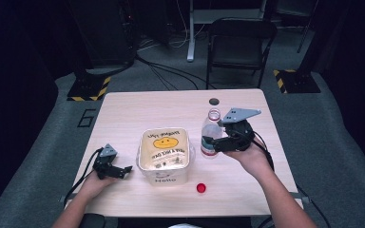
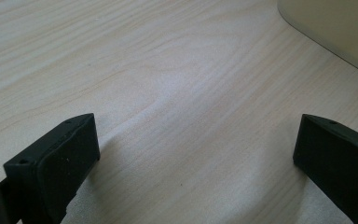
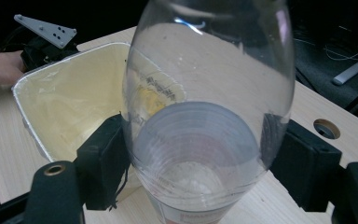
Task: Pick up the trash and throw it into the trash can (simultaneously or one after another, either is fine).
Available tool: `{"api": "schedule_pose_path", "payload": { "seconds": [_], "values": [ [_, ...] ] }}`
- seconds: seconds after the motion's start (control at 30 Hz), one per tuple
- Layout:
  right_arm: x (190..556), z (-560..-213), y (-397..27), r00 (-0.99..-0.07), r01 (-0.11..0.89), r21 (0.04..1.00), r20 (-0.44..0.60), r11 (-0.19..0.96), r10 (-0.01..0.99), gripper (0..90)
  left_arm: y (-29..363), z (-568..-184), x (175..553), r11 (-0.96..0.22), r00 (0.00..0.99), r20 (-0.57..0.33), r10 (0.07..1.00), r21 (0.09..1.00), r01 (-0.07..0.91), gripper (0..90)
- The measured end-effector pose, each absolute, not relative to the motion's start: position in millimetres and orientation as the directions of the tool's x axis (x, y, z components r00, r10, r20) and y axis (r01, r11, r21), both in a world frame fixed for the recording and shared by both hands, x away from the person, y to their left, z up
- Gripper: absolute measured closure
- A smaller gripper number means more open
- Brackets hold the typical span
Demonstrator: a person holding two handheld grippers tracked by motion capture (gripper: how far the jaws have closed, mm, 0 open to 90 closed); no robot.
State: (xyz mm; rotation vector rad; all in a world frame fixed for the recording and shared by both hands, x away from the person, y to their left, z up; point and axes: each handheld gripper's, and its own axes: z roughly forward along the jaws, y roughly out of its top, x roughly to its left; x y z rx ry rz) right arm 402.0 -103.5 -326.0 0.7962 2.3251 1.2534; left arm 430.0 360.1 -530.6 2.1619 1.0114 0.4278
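The right gripper (image 1: 212, 142) is seen clamped on a clear plastic bottle w/ no cap (image 1: 210, 134); in the right gripper view both black pads (image 3: 103, 163) are pressed against the bottle's (image 3: 205, 107) lower body from either side, jaws abt half-way spread. The bottle is held upright between the jaws, just right of a cream square plastic tub w/ a yellow smiley print (image 1: 164, 153), near but apart from it. A small red bottle cap (image 1: 201, 187) is found on the light wood table (image 1: 138, 107), in front of the tub, well apart from the claw. The left gripper (image 1: 126, 169) is rested low at the table's left front; its jaws are spread wide over bare wood in the left gripper view, w/ nothing between, and the tub's wall (image 2: 335, 32) is seen near.
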Motion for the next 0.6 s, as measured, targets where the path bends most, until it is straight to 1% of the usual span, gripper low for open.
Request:
{"api": "schedule_pose_path", "payload": {
  "seconds": [0.6],
  "values": [
    [402.5, -309.5, -102.8, -0.769, 0.287, 0.853, -0.065, 0.435, 0.635, 24.8, 360.2, -530.6, 430.0, -0.449, 0.641, 0.002, 0.768, 0.715, 0.536, 0.0]
  ]
}}
